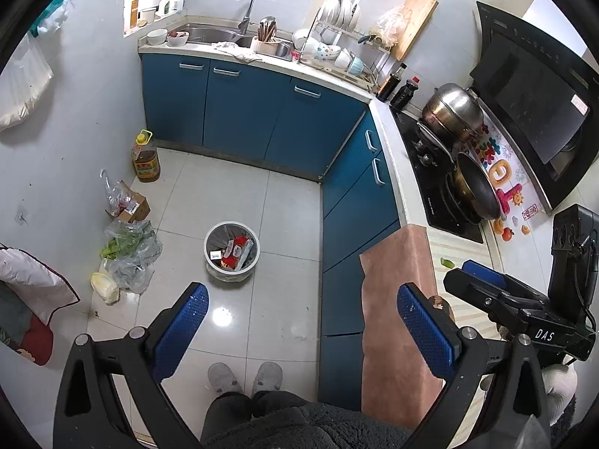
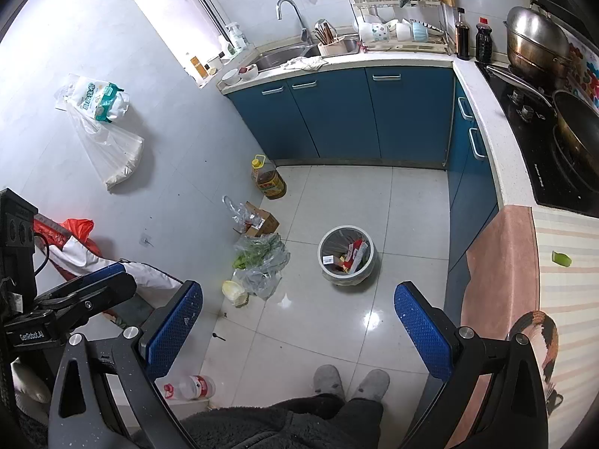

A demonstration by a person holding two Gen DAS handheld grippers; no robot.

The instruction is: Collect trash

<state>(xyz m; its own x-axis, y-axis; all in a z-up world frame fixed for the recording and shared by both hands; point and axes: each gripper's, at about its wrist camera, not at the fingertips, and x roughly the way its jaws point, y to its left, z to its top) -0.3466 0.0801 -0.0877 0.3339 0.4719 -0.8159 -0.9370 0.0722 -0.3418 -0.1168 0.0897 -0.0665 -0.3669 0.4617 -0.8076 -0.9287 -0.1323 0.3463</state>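
So: trash bin [image 1: 231, 251] on floor, w/ red wrappers, cartons inside.

- The left wrist camera looks steeply down, from high up, along two blue-padded black fingers [image 1: 301, 320] at the pale tiled floor [image 1: 232, 187], facing the blue corner cabinets [image 1: 243, 104].
- The right wrist camera, just beside it, takes the same downward angle between its own blue-padded fingers [image 2: 299, 318].
- Both views share the round white waste bin [image 1: 231, 250] [image 2: 346, 254], well below, the steel sink [image 1: 209, 33] and a person's grey slippers [image 1: 245, 376].
- Each camera catches the other gripper at its frame edge.
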